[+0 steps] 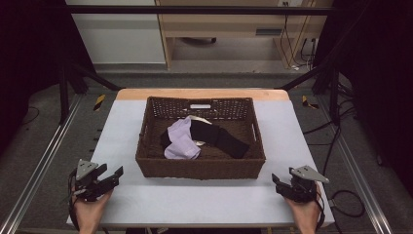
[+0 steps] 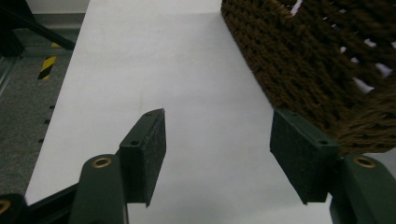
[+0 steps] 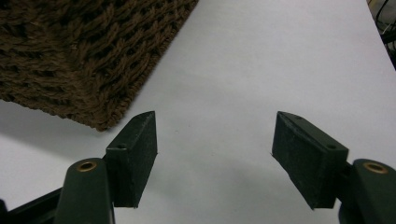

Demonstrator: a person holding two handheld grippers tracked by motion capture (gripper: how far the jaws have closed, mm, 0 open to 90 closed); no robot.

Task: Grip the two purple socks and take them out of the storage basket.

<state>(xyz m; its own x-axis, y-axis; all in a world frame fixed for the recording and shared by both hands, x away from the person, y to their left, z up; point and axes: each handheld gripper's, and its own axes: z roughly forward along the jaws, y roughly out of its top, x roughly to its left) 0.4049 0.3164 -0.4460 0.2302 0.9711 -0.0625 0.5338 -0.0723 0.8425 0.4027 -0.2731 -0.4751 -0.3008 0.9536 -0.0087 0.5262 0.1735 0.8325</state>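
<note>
Both the left gripper (image 1: 111, 174) and right gripper (image 1: 278, 183) stood wide open and empty over the surface (image 1: 195, 195), the wicker basket (image 1: 199, 168) between them, holding lavender cloth (image 1: 181, 141) and black cloth (image 1: 221, 139).

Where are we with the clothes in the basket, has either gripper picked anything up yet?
Done: nothing visibly. The lilac cloth and black cloth both lie piled inside the woven basket. In hand: nothing. The left gripper and right gripper sit open on the white table, at the basket's near corners, jaws empty. Left: probably reaching in for a first grab.
</note>
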